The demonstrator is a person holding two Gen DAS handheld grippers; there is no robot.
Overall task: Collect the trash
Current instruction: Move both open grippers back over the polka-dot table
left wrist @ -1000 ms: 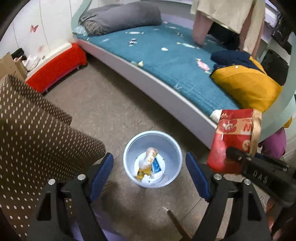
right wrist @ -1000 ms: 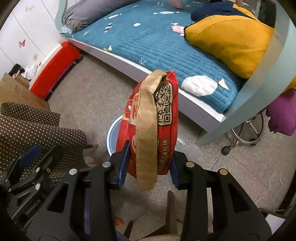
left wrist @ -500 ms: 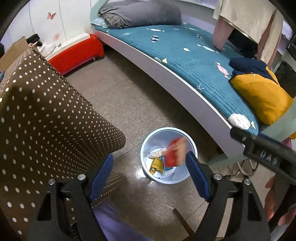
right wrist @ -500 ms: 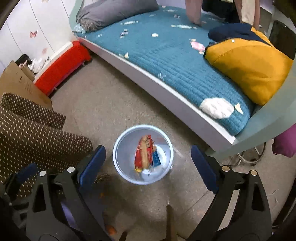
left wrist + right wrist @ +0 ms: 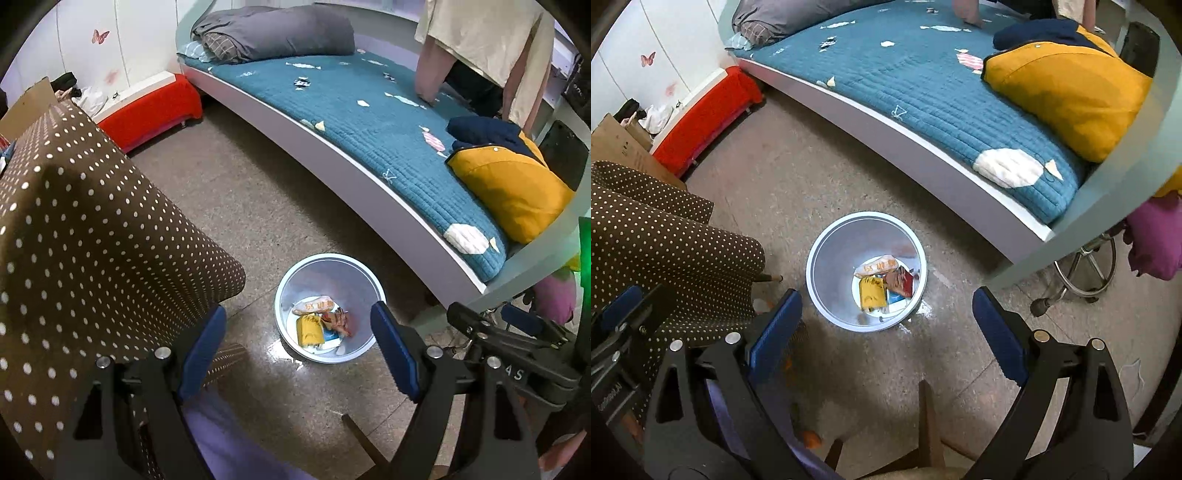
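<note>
Wrappers in the bin, both of my tongs spread wide and holding nothing.

I see the pale round bin (image 5: 827,258) standing on the floor beside the bed (image 5: 923,85), with the red snack packet (image 5: 903,282) lying at its bottom next to a yellow packet (image 5: 872,293) and a tan wrapper (image 5: 877,266). My right gripper (image 5: 886,325) hangs above the bin with its blue pads far apart. My left gripper (image 5: 299,347) hovers over the same bin (image 5: 328,273), equally wide, nothing between its fingers. A polka-dot cloth (image 5: 92,240) drapes close on the left.
</note>
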